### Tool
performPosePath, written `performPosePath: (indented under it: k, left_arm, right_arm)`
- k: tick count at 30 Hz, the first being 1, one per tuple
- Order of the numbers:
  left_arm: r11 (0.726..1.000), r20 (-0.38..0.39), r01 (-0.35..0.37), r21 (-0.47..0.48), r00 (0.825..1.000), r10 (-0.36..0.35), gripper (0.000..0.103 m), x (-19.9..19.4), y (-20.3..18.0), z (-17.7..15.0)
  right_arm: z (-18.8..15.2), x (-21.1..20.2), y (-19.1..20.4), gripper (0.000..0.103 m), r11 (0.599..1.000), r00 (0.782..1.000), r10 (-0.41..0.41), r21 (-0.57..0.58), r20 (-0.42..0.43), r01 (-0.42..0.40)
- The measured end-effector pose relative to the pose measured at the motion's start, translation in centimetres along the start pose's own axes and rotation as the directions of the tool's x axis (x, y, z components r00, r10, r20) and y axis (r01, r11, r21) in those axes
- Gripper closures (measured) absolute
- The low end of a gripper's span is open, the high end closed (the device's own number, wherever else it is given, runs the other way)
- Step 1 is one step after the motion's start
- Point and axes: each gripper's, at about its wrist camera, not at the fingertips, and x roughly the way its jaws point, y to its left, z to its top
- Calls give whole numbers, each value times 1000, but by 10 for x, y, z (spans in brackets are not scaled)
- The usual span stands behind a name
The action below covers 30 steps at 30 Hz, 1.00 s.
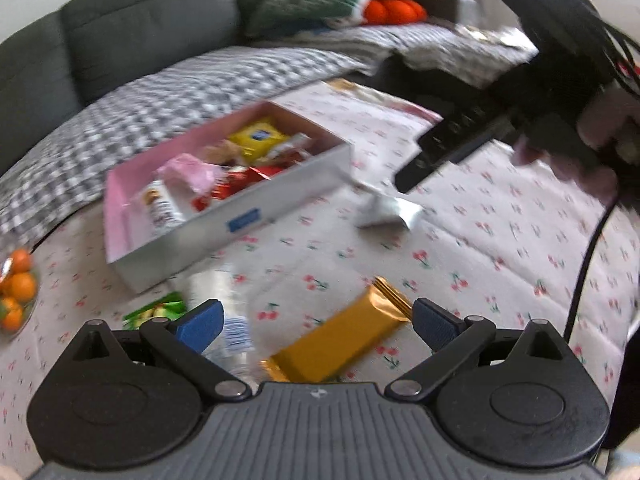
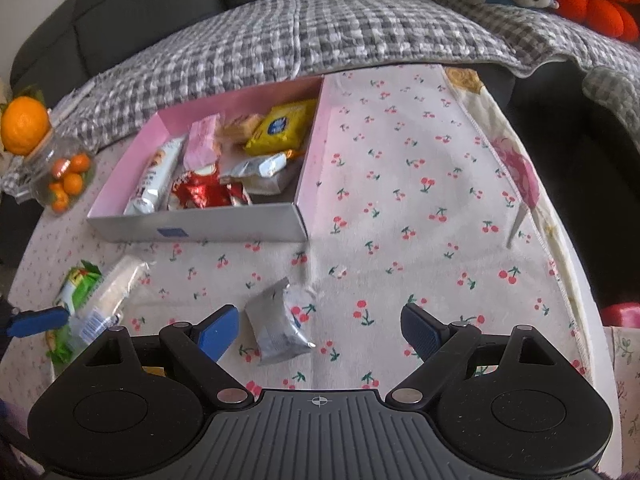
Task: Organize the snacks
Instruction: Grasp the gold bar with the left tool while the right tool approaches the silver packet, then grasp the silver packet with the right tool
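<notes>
The left gripper [image 1: 316,322] hangs over the cherry-print tablecloth [image 2: 420,208] with its blue fingers [image 1: 202,322] spread wide and nothing between them; a gold-wrapped bar [image 1: 340,340] lies on the cloth below the gap, nearer than the box. The right gripper [image 2: 320,330] is likewise wide open and empty, and a crumpled silver packet [image 2: 278,326] lies on the cloth just inside its left finger, on the near side of the box.

To the near left of the box lie a clear-wrapped pale snack [image 2: 110,296] and, touching it, a green packet [image 2: 76,280]; the blue tip of the left gripper shows beside them in the right wrist view.

The box [image 2: 200,228], grey outside and pink inside, sits open on the cloth. Inside it, from left to right: a long white-wrapped bar [image 2: 154,178], a pink packet [image 2: 202,142] leaning across the middle, red foil sweets [image 2: 204,192] at the front wall, a silver-white packet [image 2: 260,168], and a yellow packet [image 2: 280,128] in the far right corner, with pale biscuits [image 2: 238,126] beside it.

Left of the box stands a glass jar [image 2: 64,176] holding small oranges, a larger orange [image 2: 24,124] resting on top. Beyond the box a grey checked blanket [image 2: 280,44] covers a dark sofa [image 2: 140,4].
</notes>
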Motion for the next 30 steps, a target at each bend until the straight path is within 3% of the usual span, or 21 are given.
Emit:
performPosePath:
  k: [4, 10, 15, 20, 26, 30]
  left_arm:
    - [995, -64, 35, 98, 998, -29, 11, 13, -4, -2]
    - [992, -156, 42, 121, 988, -23, 40, 31, -1, -3]
    - [1000, -159, 5, 30, 987, 0, 53, 36, 9, 2]
    - [991, -172, -34, -132, 985, 11, 64, 41, 24, 8]
    - [959, -195, -63, -278, 981, 8, 68, 43, 35, 11]
    - [948, -202, -84, -307, 979, 21, 68, 38, 32, 10]
  right_arm:
    - [-4, 6, 8, 13, 999, 1000, 2, -50, -26, -3]
    - [-11, 24, 18, 13, 991, 997, -13, -135, -79, 2]
    - [-12, 33, 19, 13, 986, 997, -51, -162, -62, 40]
    - [-10, 37, 19, 13, 984, 997, -65, -169, -42, 57]
    - [-10, 40, 25, 13, 977, 997, -80, -199, -24, 73]
    - [-10, 41, 29, 15, 974, 996, -85, -213, -13, 80]
